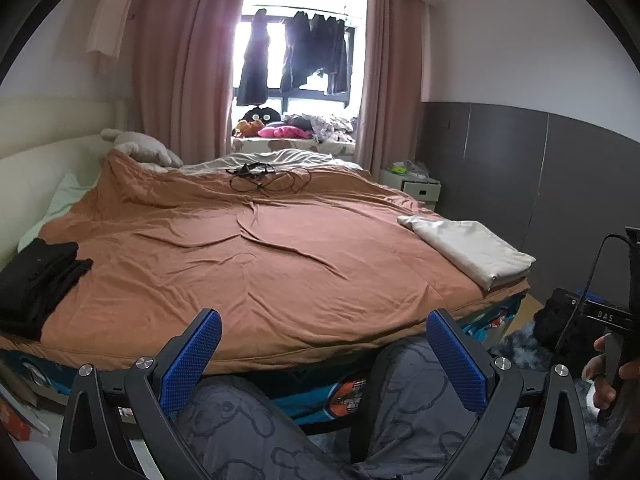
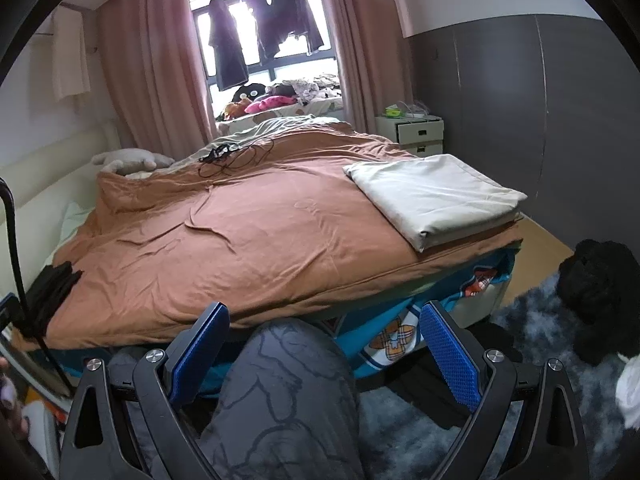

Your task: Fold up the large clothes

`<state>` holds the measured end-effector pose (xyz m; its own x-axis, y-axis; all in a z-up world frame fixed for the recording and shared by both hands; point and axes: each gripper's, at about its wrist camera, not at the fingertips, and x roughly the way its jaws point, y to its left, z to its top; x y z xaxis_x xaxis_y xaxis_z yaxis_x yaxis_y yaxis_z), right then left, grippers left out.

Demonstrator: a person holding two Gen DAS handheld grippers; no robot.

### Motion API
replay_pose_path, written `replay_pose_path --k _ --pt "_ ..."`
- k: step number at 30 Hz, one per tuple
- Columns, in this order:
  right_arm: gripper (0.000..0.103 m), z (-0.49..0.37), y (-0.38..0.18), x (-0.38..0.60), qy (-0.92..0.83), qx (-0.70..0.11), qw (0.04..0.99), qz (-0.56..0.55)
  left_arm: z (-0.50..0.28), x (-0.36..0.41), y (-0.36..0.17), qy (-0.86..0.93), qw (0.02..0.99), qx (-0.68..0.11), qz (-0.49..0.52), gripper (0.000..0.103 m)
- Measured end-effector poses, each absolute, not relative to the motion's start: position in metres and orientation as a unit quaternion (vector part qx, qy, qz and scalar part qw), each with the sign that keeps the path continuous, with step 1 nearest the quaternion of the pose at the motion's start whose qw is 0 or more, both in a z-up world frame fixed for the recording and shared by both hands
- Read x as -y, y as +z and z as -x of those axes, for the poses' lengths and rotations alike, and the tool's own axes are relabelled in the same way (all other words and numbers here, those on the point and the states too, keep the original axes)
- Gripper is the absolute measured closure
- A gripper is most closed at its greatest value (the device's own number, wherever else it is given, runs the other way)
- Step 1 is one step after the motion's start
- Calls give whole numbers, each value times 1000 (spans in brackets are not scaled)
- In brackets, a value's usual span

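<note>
A: While both cameras look over the bed (image 1: 280, 248), what do the grippers do?

B: The left gripper (image 1: 324, 354) has its jaws spread wide and holds nothing. It hangs above the person's knees, before the bed edge. The right gripper (image 2: 324, 346) is the same, wide apart and empty.

A: Where are the clothes?

B: A folded beige cloth (image 1: 468, 250) lies on the brown duvet (image 2: 240, 240), at the near right corner of the bed. A folded black garment (image 1: 38, 276) lies at the near left edge. A dark crumpled garment (image 2: 600, 292) lies on the grey rug (image 2: 540, 344), right of the bed.

A: Anything else on the bed?

B: A black cable (image 1: 268, 178) lies tangled at the far side.
</note>
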<state>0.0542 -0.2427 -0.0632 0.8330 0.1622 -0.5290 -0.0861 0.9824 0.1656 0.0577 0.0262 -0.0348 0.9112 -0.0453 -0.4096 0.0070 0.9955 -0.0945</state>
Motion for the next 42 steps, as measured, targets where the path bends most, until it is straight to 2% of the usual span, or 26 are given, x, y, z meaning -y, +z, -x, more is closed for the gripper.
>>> replay_pose_path --k 42 --pt "7 -62 -56 222 70 -270 959 -59 -53 -33 -32 0 979 -195 59 1"
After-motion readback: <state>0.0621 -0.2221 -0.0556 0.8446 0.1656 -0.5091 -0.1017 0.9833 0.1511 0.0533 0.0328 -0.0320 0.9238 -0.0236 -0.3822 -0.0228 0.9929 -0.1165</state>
